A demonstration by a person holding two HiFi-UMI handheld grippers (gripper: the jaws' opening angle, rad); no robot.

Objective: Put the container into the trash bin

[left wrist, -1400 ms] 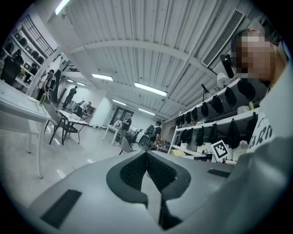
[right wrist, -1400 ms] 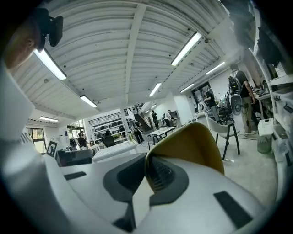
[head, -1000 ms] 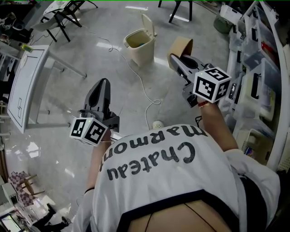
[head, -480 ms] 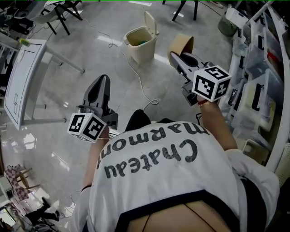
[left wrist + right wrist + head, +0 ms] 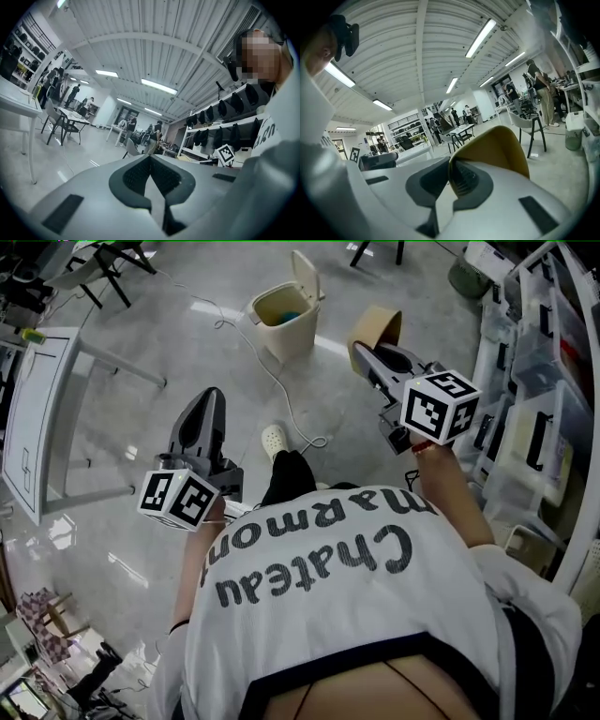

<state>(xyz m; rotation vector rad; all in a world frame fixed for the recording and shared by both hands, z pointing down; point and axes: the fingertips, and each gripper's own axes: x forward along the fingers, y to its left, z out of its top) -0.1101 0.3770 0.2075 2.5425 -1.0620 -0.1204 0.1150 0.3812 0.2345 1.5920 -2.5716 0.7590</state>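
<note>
Head view: shoe [image 5: 272, 439] is now stepped toward trash bin [image 5: 281, 326], still well apart; container [image 5: 378, 326] stays grasped in right gripper [image 5: 364, 349] jaws; left gripper [image 5: 208, 401] jaws pressed together, empty.

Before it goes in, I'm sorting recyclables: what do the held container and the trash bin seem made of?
The container looks like kraft paperboard: matte tan, thin curved wall. The trash bin looks like moulded plastic: smooth cream walls, thin flip lid.

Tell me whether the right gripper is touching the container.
Touching. The right gripper view shows the right gripper closed on the tan container, with the container's wall pinched between the two jaws.
</note>
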